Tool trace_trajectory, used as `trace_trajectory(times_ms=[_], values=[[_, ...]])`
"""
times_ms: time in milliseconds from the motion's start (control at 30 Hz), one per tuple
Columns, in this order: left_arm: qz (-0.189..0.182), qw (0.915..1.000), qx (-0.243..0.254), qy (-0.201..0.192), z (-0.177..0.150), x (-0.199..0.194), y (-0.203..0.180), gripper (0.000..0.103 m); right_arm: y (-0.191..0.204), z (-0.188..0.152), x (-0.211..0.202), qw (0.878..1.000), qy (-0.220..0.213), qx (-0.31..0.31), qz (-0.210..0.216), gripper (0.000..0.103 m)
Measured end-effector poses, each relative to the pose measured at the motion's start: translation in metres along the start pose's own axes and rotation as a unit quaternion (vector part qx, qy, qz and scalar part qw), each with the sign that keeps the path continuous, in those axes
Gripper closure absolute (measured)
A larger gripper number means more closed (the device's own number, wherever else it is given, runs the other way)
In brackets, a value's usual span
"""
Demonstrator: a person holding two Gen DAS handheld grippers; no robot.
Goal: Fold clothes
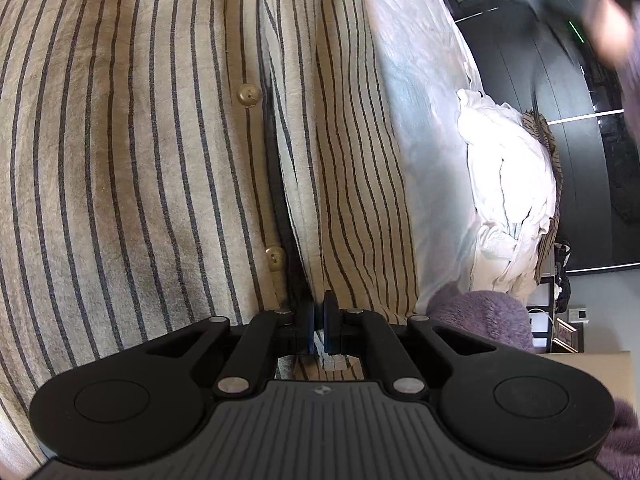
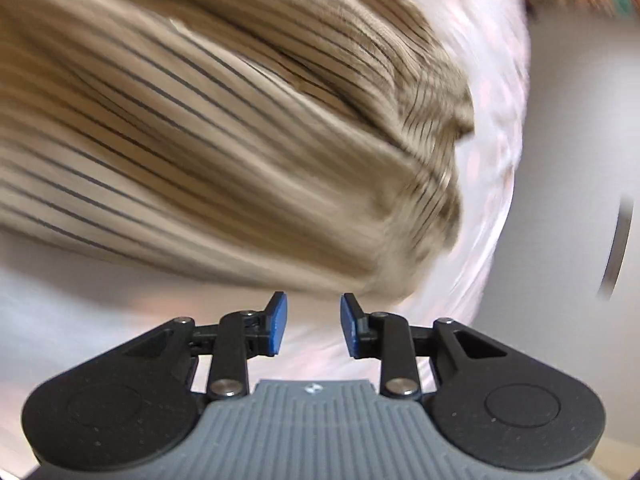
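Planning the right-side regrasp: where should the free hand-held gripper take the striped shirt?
Take the bunched edge fold of the striped shirt, coming from the bare sheet side. The ridge stands proud, so open fingers can straddle it. The left hand-held gripper already pinches the button placket.

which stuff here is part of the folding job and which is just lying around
In the job:
striped button shirt
left tool, shut on the shirt's edge
right tool, open, clear of the shirt

Lying about:
white laundry heap
purple fuzzy fabric
pale bedsheet
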State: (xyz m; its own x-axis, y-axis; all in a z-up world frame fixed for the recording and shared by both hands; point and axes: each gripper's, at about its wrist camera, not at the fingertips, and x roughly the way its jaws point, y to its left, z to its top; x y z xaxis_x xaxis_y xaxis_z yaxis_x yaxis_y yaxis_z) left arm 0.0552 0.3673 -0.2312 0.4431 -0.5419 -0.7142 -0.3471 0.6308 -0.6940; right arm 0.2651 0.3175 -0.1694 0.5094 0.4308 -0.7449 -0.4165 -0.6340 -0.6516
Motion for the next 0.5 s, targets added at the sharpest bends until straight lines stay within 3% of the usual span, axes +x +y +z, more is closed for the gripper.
trace_trajectory(times_ms=[100,167,233,333,500], values=[[0.012,0.9999,0.004,-0.008,-0.002,0.000,-0.004,0.102,0.038,-0.005,-0.031,0.988,0.024,0.145,0.038,0.071],[0.015,0.9998,0.004,-0.014,-0.003,-0.001,-0.005,0.102,0.063,-0.014,-0.059,0.964,0.041,0.254,0.070,0.066],[0.019,0.9996,0.003,-0.020,-0.004,-0.001,-0.005,0.102,0.086,-0.022,-0.083,0.923,0.034,0.365,0.117,0.059],[0.029,0.9991,0.004,-0.032,-0.008,-0.003,-0.005,0.101,0.123,-0.036,-0.115,0.841,0.009,0.506,0.190,0.055],[0.031,0.9980,0.014,-0.054,-0.016,-0.006,-0.008,0.097,0.174,-0.064,-0.128,0.732,0.000,0.638,0.241,0.056]])
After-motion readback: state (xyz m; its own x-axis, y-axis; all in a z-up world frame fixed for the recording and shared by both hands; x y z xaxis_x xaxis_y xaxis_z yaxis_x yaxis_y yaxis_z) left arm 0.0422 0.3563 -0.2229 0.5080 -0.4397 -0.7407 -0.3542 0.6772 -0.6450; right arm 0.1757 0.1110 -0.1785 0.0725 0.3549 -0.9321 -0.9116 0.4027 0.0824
